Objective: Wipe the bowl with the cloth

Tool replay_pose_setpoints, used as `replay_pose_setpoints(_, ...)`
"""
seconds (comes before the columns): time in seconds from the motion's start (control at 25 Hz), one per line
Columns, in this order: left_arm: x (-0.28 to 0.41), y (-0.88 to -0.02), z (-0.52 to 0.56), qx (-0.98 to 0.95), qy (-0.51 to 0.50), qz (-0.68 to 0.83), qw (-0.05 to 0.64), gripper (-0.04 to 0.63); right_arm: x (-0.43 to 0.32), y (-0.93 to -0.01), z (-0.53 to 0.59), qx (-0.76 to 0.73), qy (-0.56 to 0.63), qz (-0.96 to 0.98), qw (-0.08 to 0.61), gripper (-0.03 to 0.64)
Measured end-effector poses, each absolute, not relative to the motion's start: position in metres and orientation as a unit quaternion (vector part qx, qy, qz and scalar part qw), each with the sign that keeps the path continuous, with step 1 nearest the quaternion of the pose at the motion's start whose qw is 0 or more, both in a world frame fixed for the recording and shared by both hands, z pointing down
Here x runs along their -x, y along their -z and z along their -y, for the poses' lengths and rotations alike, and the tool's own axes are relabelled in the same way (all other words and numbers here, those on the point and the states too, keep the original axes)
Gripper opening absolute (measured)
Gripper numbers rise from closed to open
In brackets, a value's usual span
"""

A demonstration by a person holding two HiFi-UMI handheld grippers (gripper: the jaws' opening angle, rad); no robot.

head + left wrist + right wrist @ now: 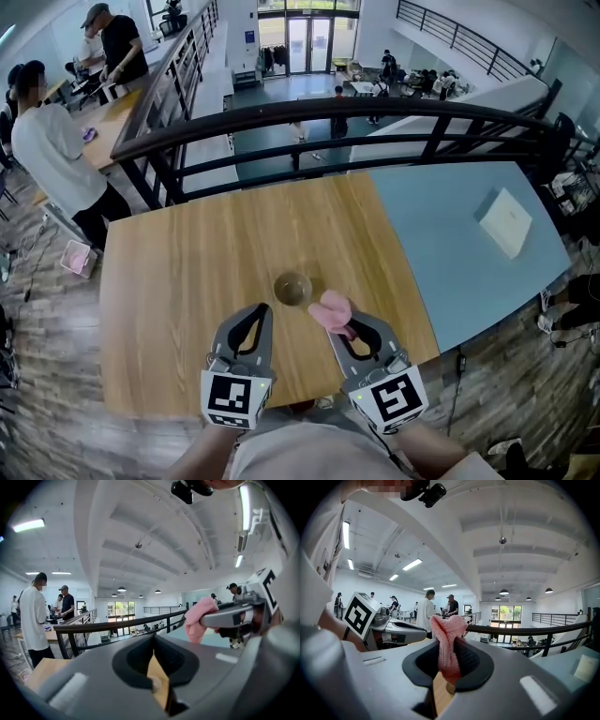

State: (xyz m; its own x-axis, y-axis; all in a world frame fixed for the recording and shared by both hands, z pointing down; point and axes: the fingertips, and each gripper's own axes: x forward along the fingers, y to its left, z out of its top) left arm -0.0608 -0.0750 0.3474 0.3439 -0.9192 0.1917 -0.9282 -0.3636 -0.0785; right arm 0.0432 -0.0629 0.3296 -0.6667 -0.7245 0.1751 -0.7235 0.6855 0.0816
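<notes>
A small clear glass bowl (292, 289) stands on the wooden table (187, 281), just beyond both grippers. My right gripper (349, 325) is shut on a pink cloth (330, 310), which bunches out past its tips to the right of the bowl. In the right gripper view the cloth (447, 641) is pinched upright between the jaws. My left gripper (260, 310) is shut with nothing in it, close to the bowl's near left side. Its own view shows the jaws (152, 641) closed, with the right gripper and cloth (199, 618) at the right. Both grippers are raised and point nearly level.
A pale blue table (450, 234) adjoins the wooden one on the right, with a white sheet (506, 220) on it. A black railing (337, 117) runs along the far edge above a lower floor. People stand at a table at the far left (52, 150).
</notes>
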Motion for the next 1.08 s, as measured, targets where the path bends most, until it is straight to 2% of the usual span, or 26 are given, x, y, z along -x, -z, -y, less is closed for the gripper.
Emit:
replay_pose_setpoints(0.8,0.065,-0.35,0.064,-0.825,-0.126,0.55,0.029,0.003,-0.03,-0.334,0.058,-0.39,-0.015,0.916,0.092,0.046)
replay_pose_setpoints(1.08,0.075,-0.339,0.059,-0.828,-0.099,0.551,0.029,0.003,-0.019,-0.336,0.06,-0.387,-0.01,0.916,0.104,0.046)
